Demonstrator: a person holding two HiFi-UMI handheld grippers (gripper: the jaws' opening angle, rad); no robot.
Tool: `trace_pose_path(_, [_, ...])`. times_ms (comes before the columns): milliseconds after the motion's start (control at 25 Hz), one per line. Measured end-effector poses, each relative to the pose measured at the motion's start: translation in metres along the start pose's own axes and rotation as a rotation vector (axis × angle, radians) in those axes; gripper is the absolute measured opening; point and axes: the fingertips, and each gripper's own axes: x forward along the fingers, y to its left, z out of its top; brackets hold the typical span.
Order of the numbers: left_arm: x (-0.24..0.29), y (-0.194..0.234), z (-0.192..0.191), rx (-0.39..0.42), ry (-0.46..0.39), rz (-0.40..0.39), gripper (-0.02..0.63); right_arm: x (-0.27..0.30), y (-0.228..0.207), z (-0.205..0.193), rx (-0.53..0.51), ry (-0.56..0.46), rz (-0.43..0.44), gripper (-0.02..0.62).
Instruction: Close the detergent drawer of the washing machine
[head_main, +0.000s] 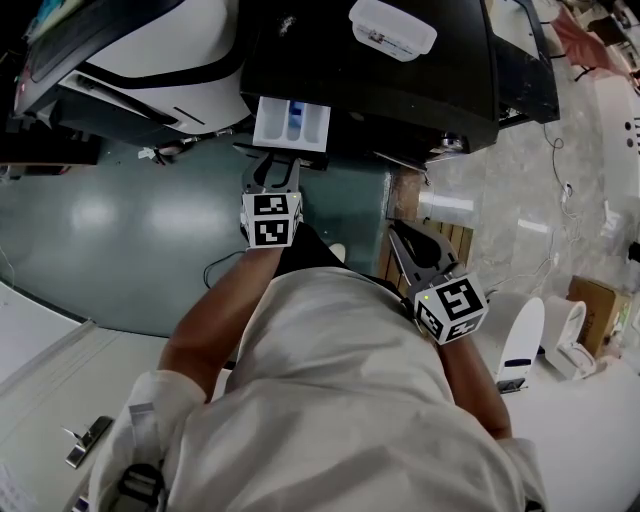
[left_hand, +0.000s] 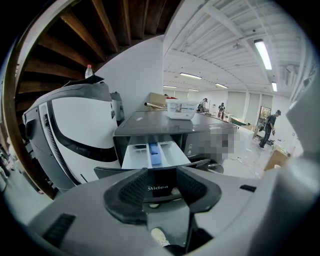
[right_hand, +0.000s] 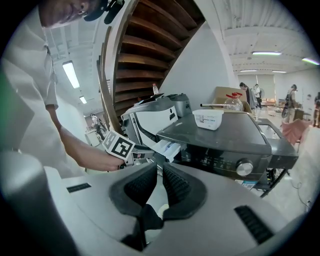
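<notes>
Task status: not yet done. The detergent drawer (head_main: 292, 122) is seen pulled well out of the washing machine (head_main: 400, 70), its white compartments and blue insert (left_hand: 154, 153) exposed. The whole closing stroke is judged to be left.

Left gripper (left_hand: 162, 187): the jaws are set on the drawer's dark front panel, the one with the brand lettering, which fills the space between the pads. The tray is found directly ahead of the jaws, with the machine face beyond it. A grip on the panel is read here, not just contact.

Right gripper (right_hand: 160, 182): the jaws are brought nearly together, with only a slit left and nothing held between them. The drawer is seen ahead of and above these jaws, well apart from them. No part in the task is taken by this gripper.

Orientation: the drawer's long axis is laid roughly level, running from the machine face straight out toward the left jaws. The front panel is turned to the person and the open side upward. A push along that axis, away from the person, is judged to be what is needed.
</notes>
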Motion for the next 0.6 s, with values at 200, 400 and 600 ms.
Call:
trace_pose_path(200, [0.003, 0.002, 0.004, 0.007, 0.004, 0.002, 0.167, -0.002, -0.002, 0.002, 0.008, -0.008, -0.014, 0.026])
trace_pose_path(400, [0.008, 0.003, 0.008, 0.008, 0.003, 0.004, 0.167, -0.002, -0.006, 0.003, 0.017, -0.009, -0.024, 0.026])
trace_pose_path(600, [0.015, 0.004, 0.009, 0.008, -0.002, 0.002, 0.167, -0.003, -0.010, 0.002, 0.021, -0.011, -0.035, 0.026])
